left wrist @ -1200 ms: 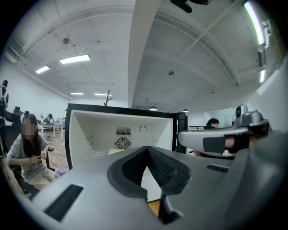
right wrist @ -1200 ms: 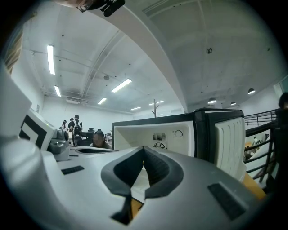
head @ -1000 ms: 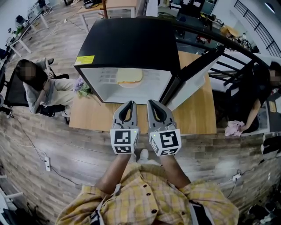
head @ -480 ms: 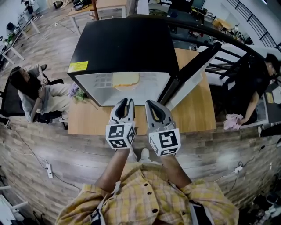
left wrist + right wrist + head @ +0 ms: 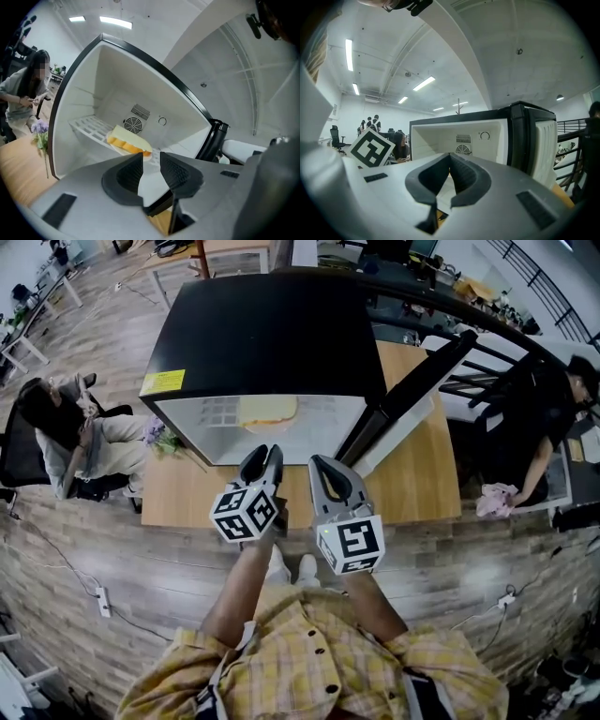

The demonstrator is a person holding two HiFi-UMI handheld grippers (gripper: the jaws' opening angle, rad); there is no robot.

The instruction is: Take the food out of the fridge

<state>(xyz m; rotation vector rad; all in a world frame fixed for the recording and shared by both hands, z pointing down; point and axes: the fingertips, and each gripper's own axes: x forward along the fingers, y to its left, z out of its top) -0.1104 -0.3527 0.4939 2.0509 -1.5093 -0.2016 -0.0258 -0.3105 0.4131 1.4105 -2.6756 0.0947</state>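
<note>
The fridge [image 5: 272, 334] stands open just ahead of both grippers. The left gripper [image 5: 151, 159] has just been opening its jaws, nothing between them; the right gripper [image 5: 450, 157] is clenched, empty. Straight beyond the left one, on the shelf [image 5: 89, 127], lies the sandwich [image 5: 127, 140] — probably light, soft and easily squashed — best pinched gently across its near crust.

purple flowers [image 5: 158, 434] lie on the wooden table [image 5: 412, 488]

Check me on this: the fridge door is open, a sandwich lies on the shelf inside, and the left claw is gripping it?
Not quite. The left claw grips nothing: the left gripper view shows its jaws apart, having just been opening, nothing between them, short of the fridge. The door is open and the sandwich lies on the shelf.
</note>
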